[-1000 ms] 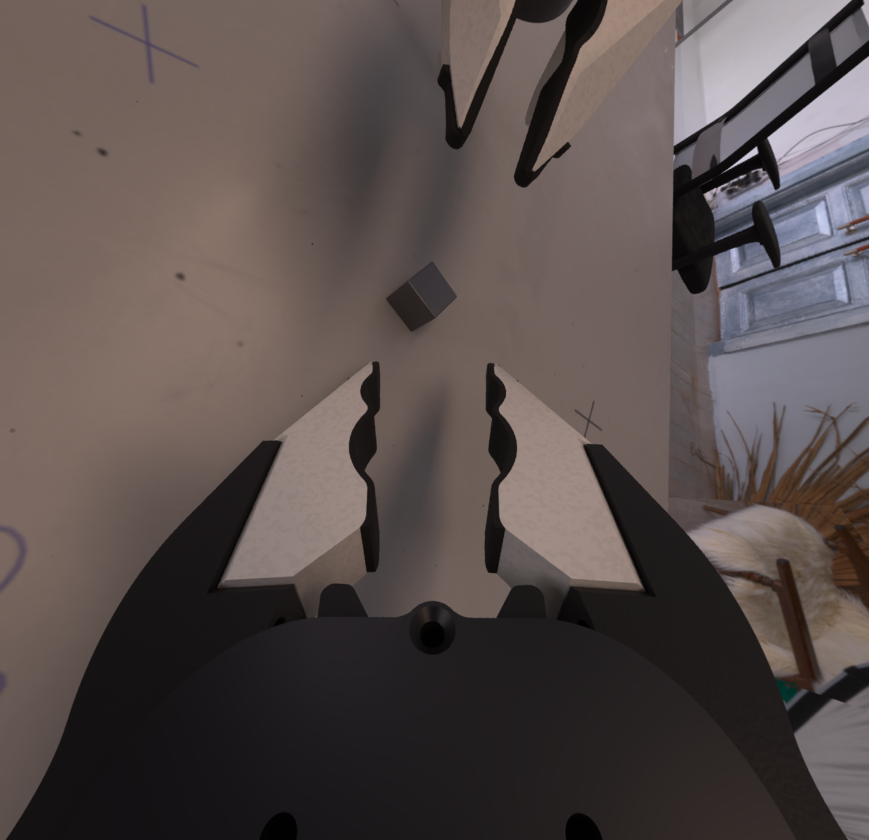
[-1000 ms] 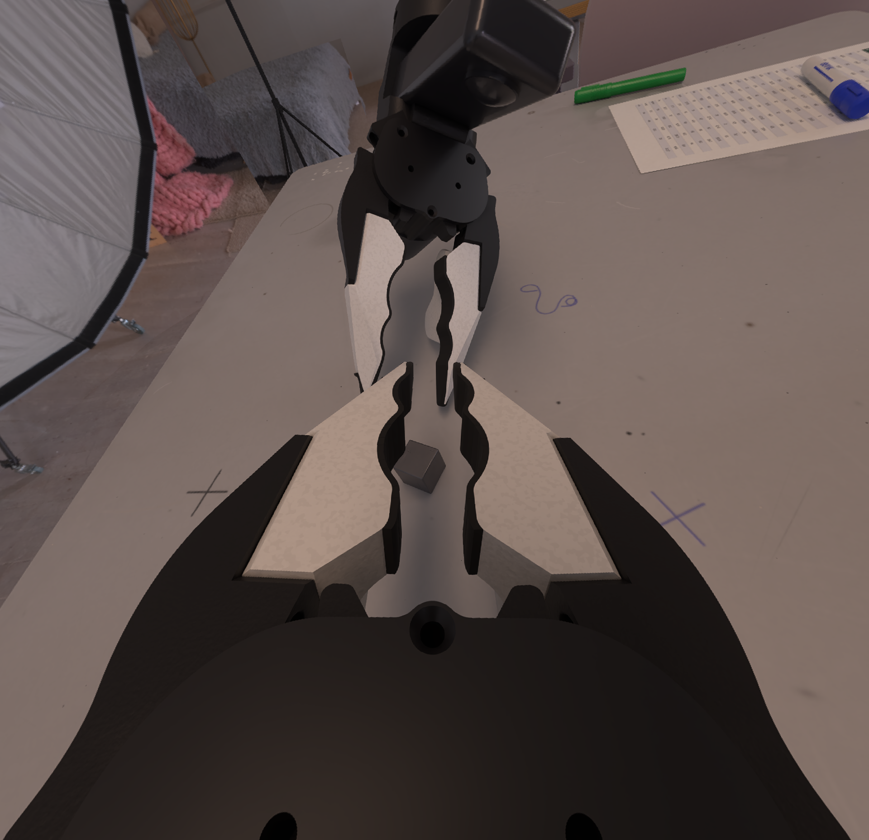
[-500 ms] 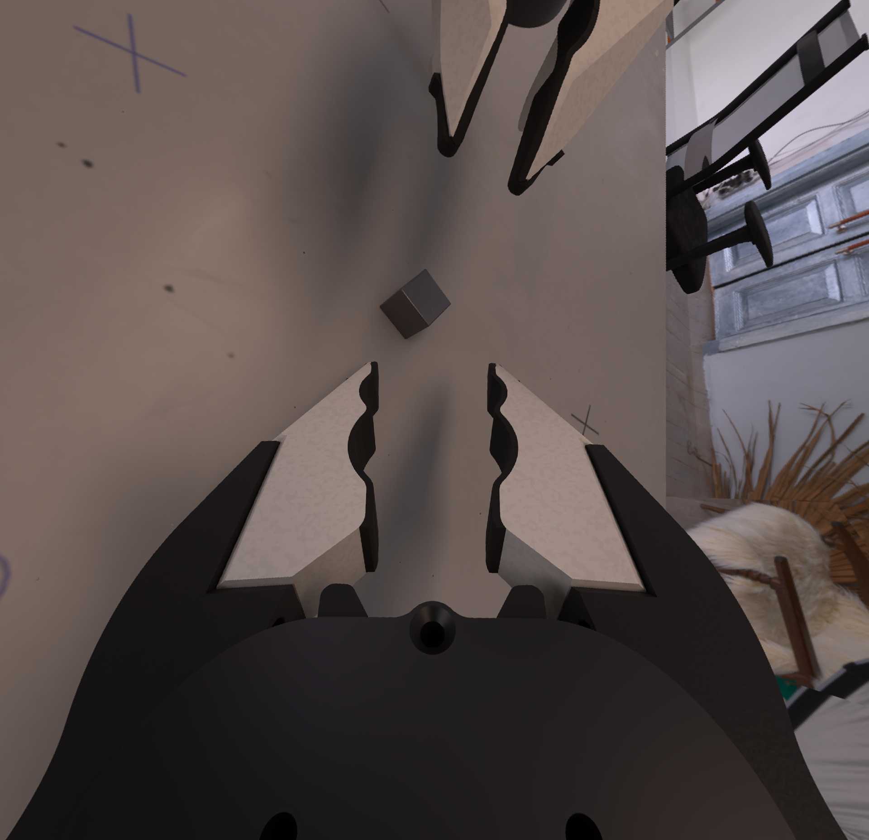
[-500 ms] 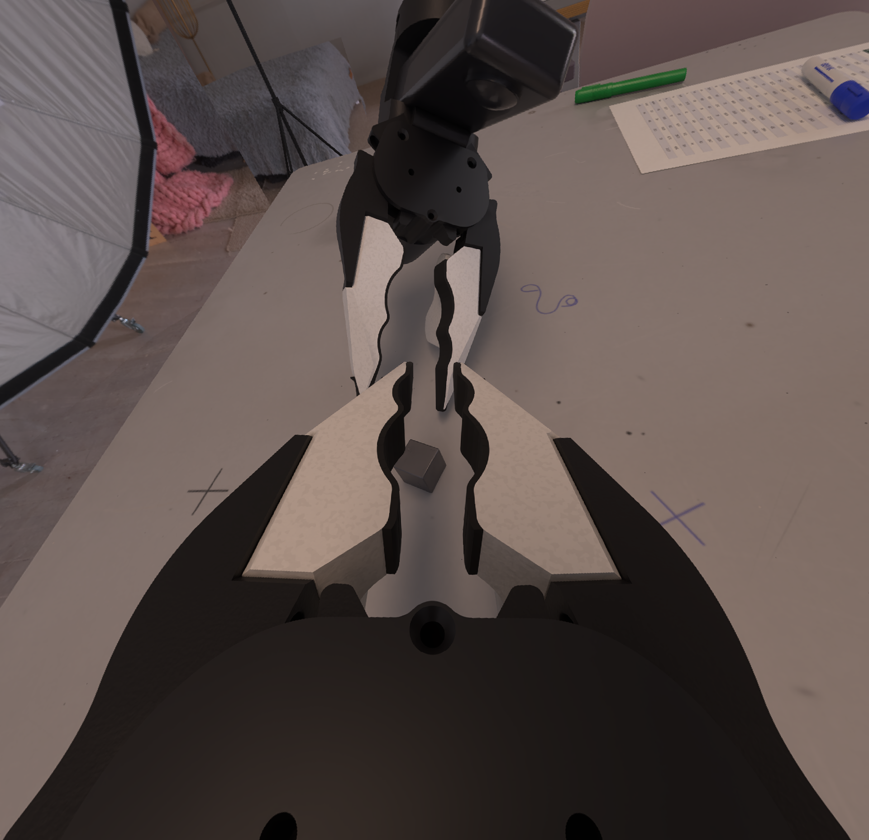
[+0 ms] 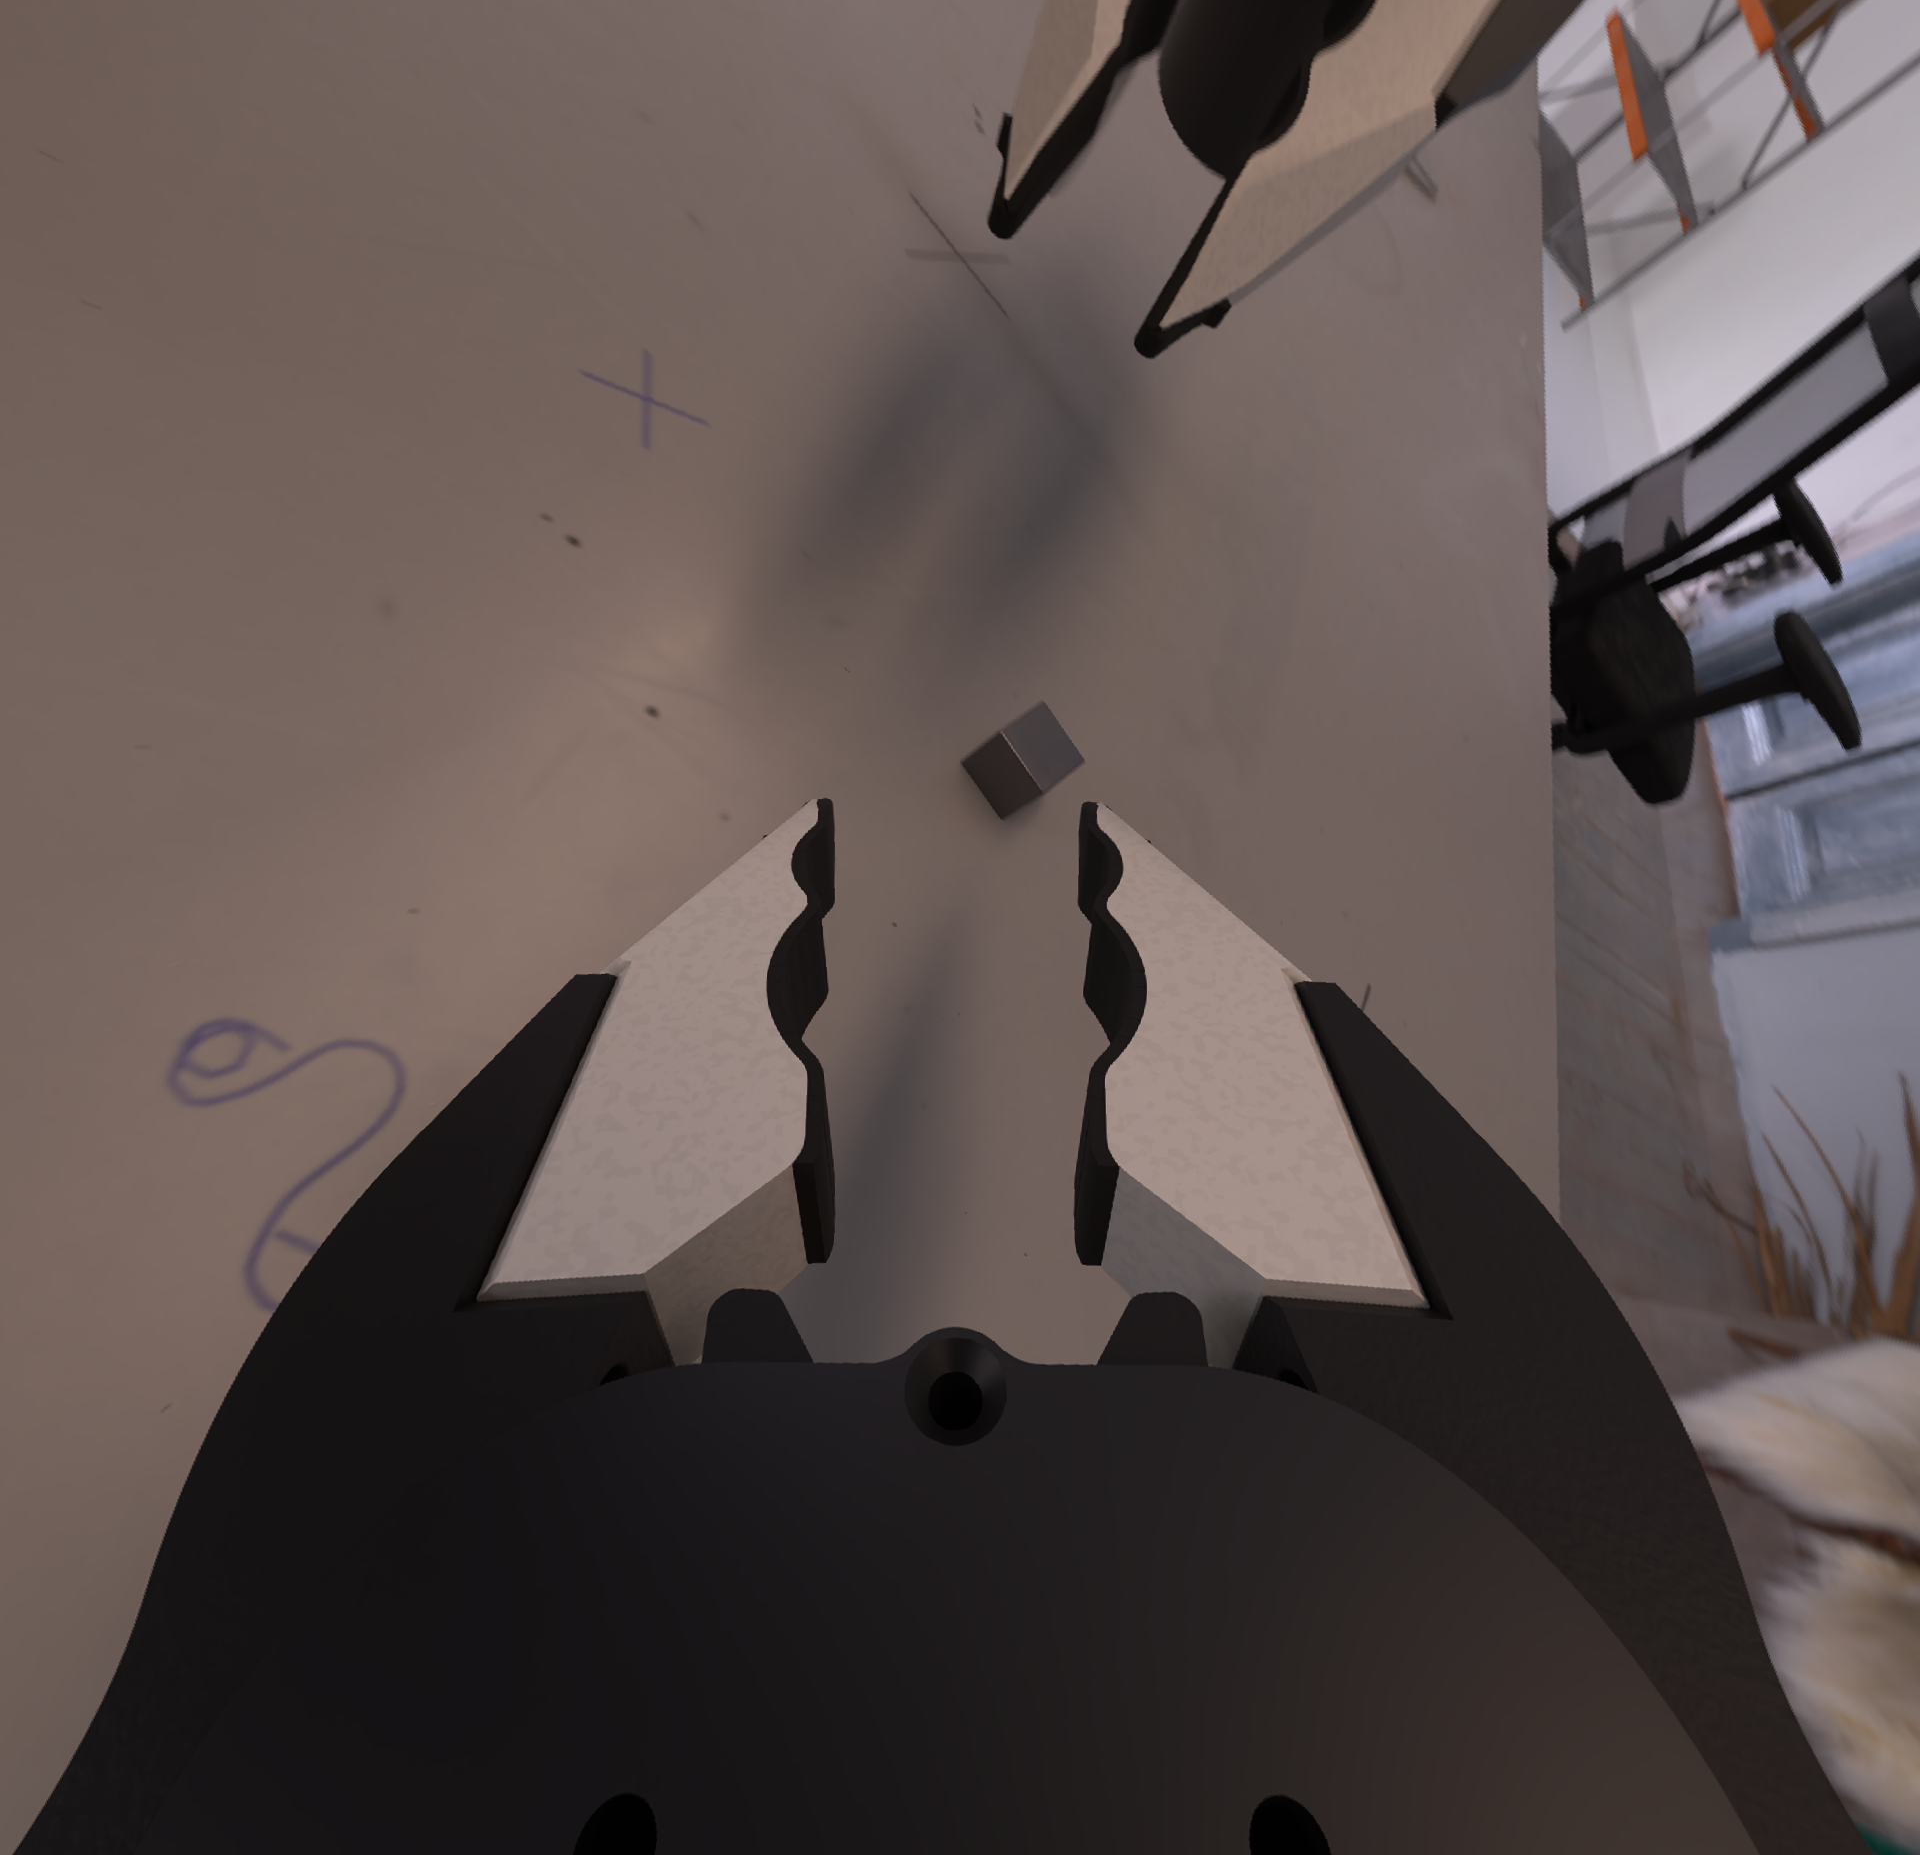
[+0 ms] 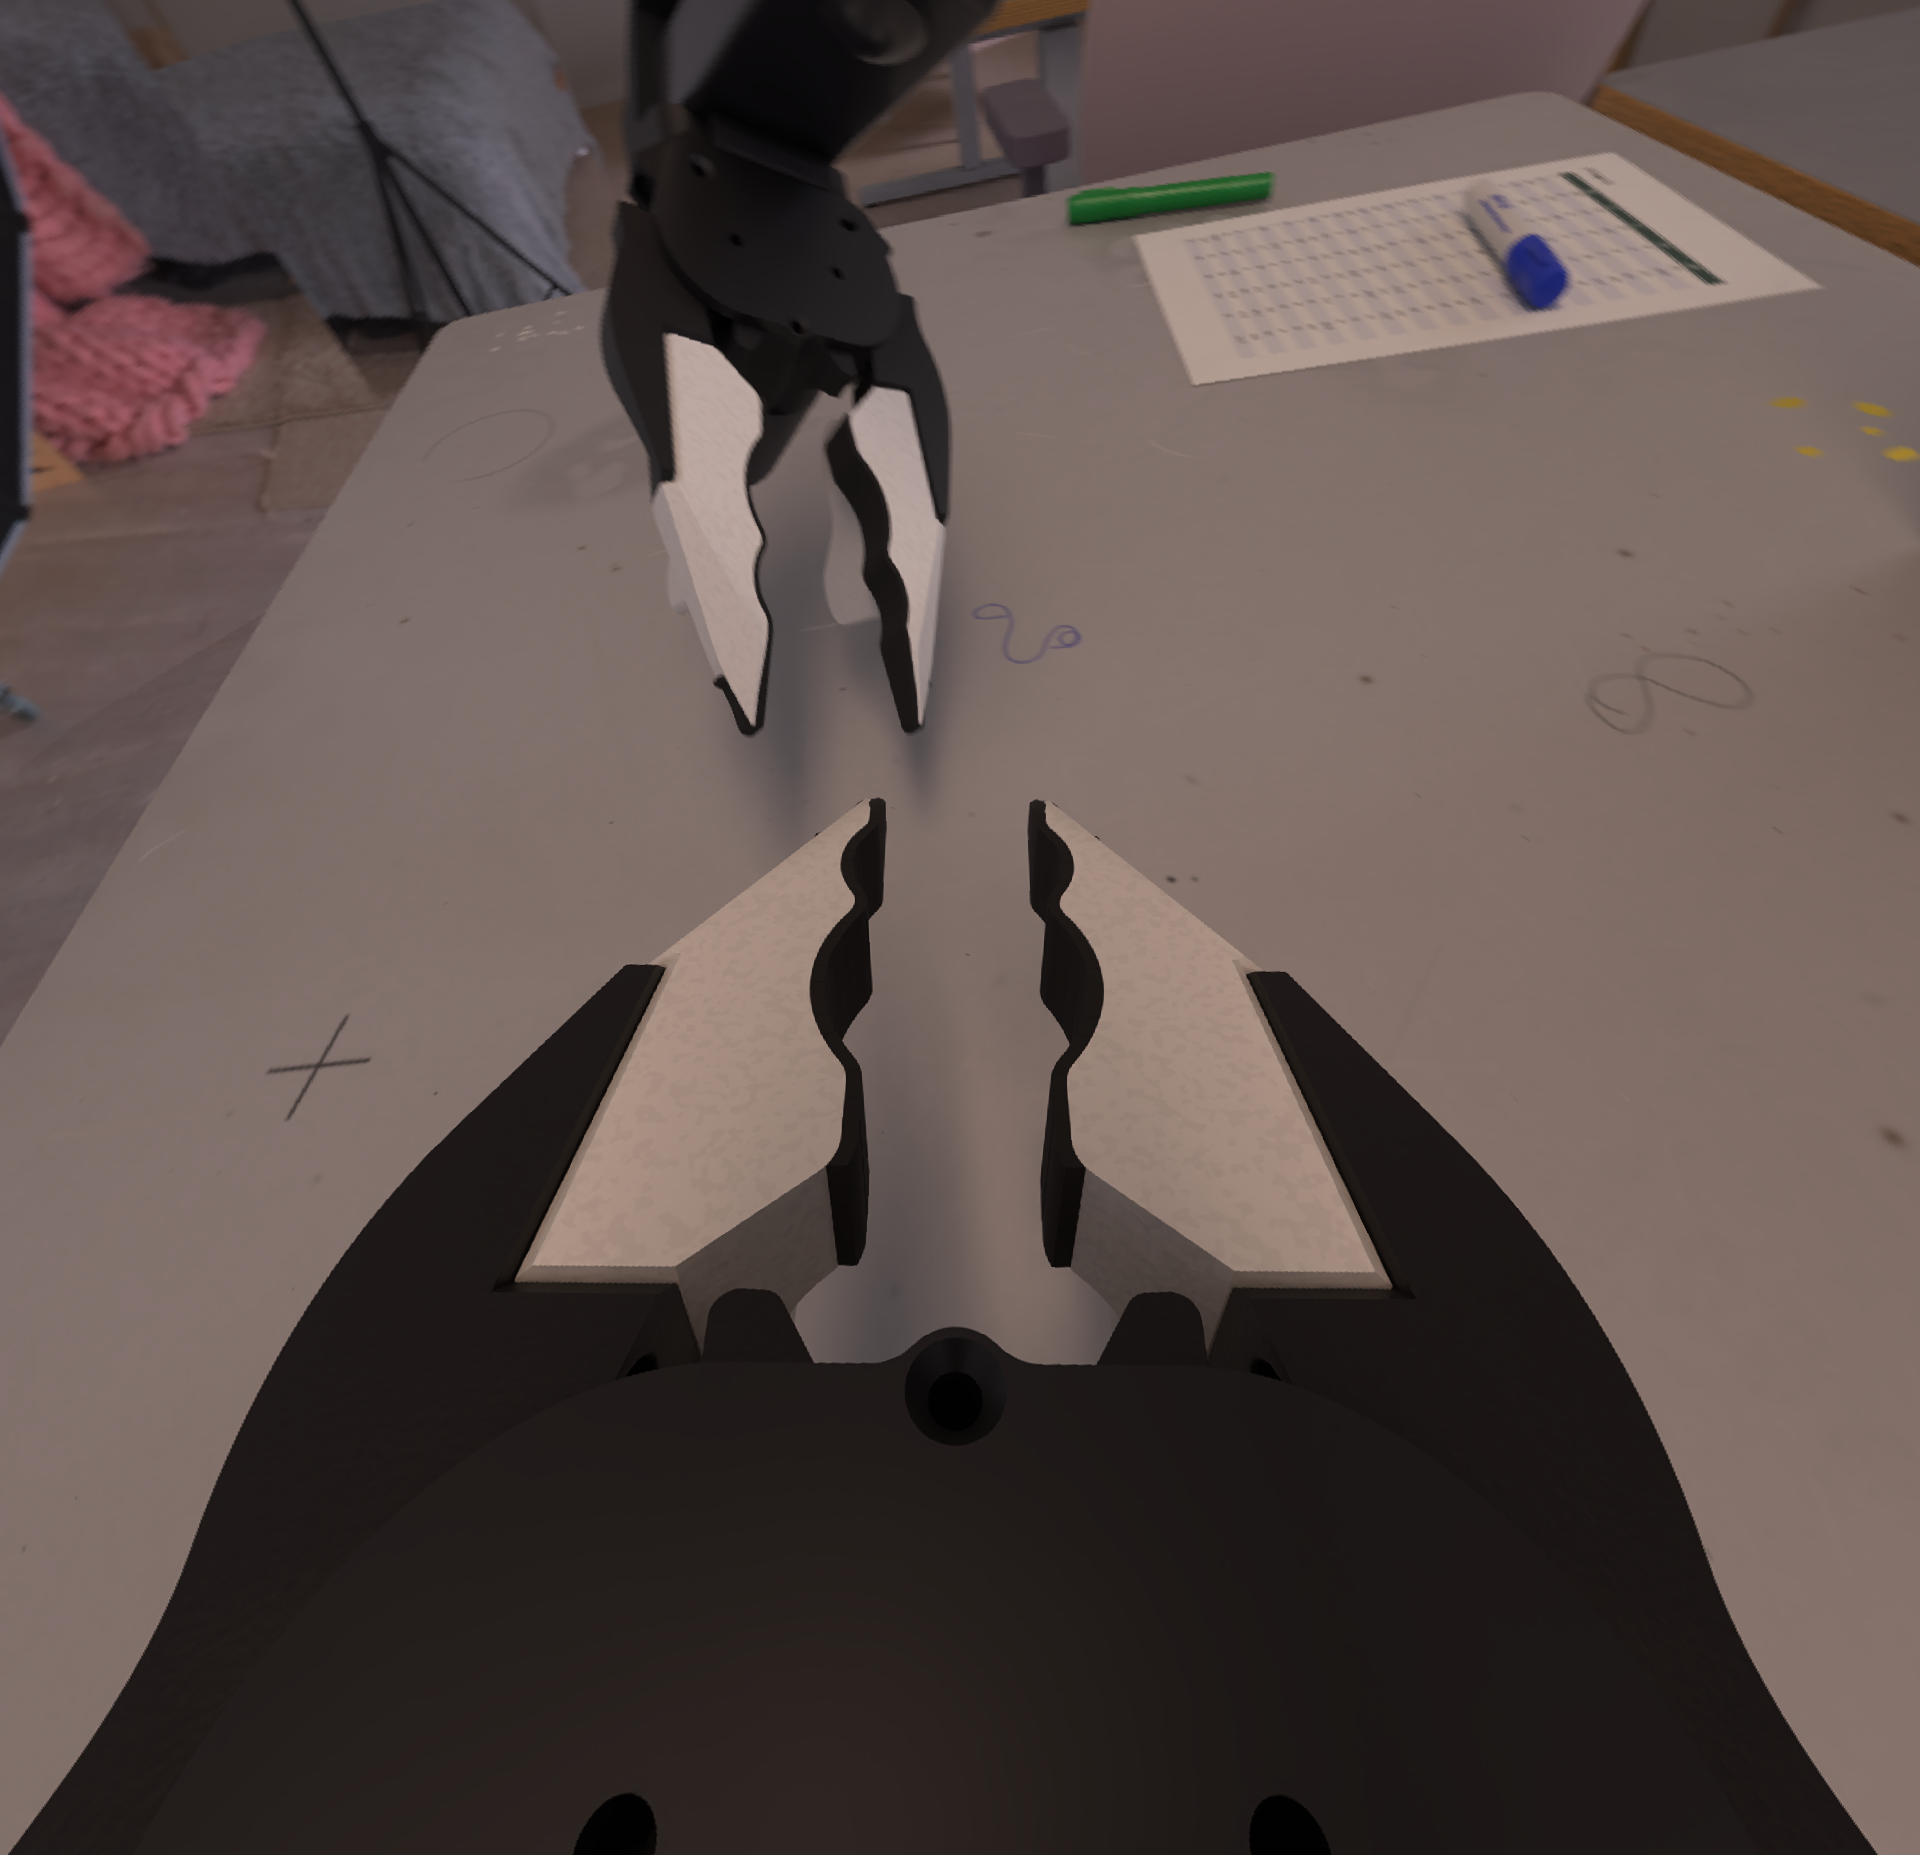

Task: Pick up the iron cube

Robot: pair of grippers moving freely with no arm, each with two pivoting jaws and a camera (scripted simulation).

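The iron cube (image 5: 1023, 775) is a small dark grey block lying on the grey table (image 5: 416, 662). In the left wrist view it sits just ahead of my left gripper (image 5: 956, 810), nearer the right fingertip, touching nothing. The left gripper is open and empty. My right gripper (image 6: 957, 808) is open and empty above the table, and also shows in the left wrist view (image 5: 1075, 286), well beyond the cube. The cube does not show in the right wrist view, where the left gripper (image 6: 829, 725) hangs tips down just ahead.
A green marker (image 6: 1172, 198), a printed sheet (image 6: 1351, 288) and a blue-capped pen (image 6: 1517, 247) lie at the table's far right. Pen crosses and scribbles mark the tabletop. The table edge (image 5: 1538, 662) runs close to the cube's right side in the left wrist view.
My right gripper has drawn back from the cube, which no longer lies between its fingers, and has opened wider. My left gripper has pulled back; the cube now sits right of its centre line.
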